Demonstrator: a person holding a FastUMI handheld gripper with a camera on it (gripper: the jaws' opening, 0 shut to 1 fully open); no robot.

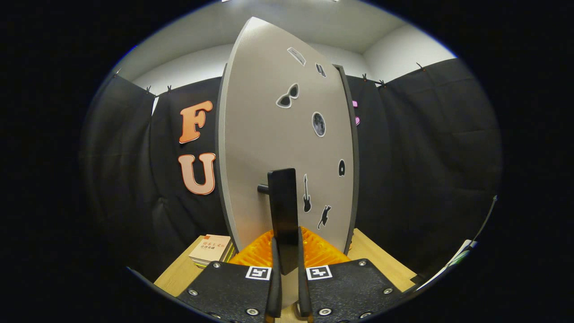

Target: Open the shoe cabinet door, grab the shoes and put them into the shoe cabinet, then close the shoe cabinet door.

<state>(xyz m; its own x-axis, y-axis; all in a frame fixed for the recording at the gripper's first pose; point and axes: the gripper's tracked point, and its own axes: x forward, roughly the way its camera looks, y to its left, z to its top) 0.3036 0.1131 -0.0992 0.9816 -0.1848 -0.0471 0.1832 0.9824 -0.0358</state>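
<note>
The grey shoe cabinet door stands right in front of me, covered with several small stickers and seen at a slant. Its dark frame edge runs down the right side. A black bar handle sticks out from the door on a short post and runs upright. My gripper is shut on the lower end of this handle, with one finger on its left face and the other on its right.
A light wooden tabletop lies under the cabinet. A small stack of books sits on it left of the door. A thin cable and white sheets are at the far right.
</note>
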